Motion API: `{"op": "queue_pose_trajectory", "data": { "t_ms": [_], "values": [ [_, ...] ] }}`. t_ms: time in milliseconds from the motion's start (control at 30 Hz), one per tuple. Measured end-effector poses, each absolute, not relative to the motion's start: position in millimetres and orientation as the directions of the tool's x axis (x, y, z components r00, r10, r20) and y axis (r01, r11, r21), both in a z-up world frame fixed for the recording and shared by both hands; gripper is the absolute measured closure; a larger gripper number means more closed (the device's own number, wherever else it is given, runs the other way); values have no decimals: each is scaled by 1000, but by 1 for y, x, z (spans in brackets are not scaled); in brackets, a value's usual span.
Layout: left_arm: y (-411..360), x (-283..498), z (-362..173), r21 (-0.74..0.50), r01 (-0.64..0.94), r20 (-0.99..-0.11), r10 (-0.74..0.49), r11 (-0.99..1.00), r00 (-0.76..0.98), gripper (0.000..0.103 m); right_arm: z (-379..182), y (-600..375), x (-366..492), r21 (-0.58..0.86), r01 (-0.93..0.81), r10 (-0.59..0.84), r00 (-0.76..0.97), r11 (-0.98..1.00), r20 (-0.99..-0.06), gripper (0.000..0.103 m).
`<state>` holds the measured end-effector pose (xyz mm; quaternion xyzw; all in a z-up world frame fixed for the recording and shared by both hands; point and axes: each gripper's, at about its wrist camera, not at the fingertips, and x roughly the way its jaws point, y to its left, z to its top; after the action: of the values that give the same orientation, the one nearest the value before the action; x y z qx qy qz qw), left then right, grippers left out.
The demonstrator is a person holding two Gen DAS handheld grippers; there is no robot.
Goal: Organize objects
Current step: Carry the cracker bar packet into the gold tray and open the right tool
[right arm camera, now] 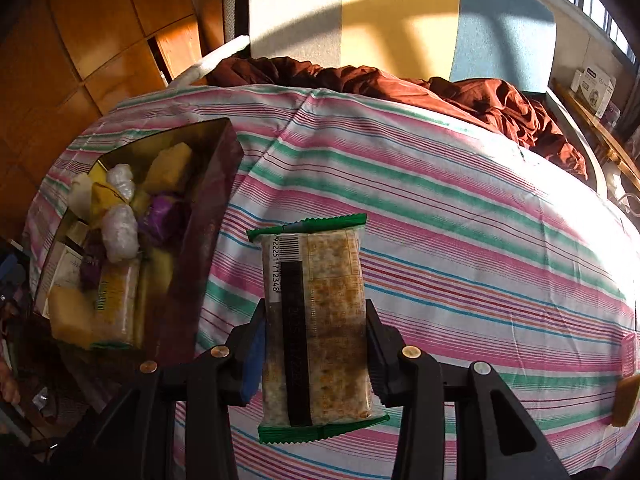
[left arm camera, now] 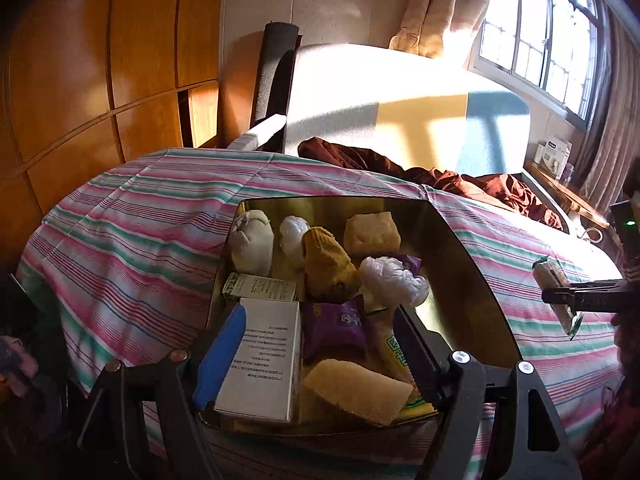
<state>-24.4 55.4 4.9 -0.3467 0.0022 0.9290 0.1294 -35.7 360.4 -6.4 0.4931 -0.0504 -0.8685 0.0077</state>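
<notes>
A striped bedsheet [right arm camera: 460,216] covered a bed. On it sat an open box [left arm camera: 460,264] full of small items: a white carton [left arm camera: 264,364], a purple packet [left arm camera: 340,326], sponges and crumpled bags. The left gripper [left arm camera: 320,356] hung over the box's near end, its jaws apart, pressing on nothing. The right gripper [right arm camera: 316,356] was clamped on a cracker pack [right arm camera: 316,320] with green ends, held above the sheet to the right of the box.
</notes>
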Motion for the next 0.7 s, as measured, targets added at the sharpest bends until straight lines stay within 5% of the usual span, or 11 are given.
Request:
{"op": "queue_pose_trajectory", "data": {
  "t_ms": [200, 533, 700],
  "values": [
    [27, -23, 8, -104, -182, -635, 206, -978, -744, 20, -1, 278, -65, 88, 114, -135, -525, -990, -841, 61],
    [9, -24, 0, -132, -146, -649, 197, -980, -734, 1, -46, 243, -99, 81, 57, -98, -435, -995, -895, 59],
    [6, -25, -1, -132, -124, -652, 181, -983, -737, 0, -51, 250, -94, 65, 43, -78, -447, -997, -891, 53]
  ]
}}
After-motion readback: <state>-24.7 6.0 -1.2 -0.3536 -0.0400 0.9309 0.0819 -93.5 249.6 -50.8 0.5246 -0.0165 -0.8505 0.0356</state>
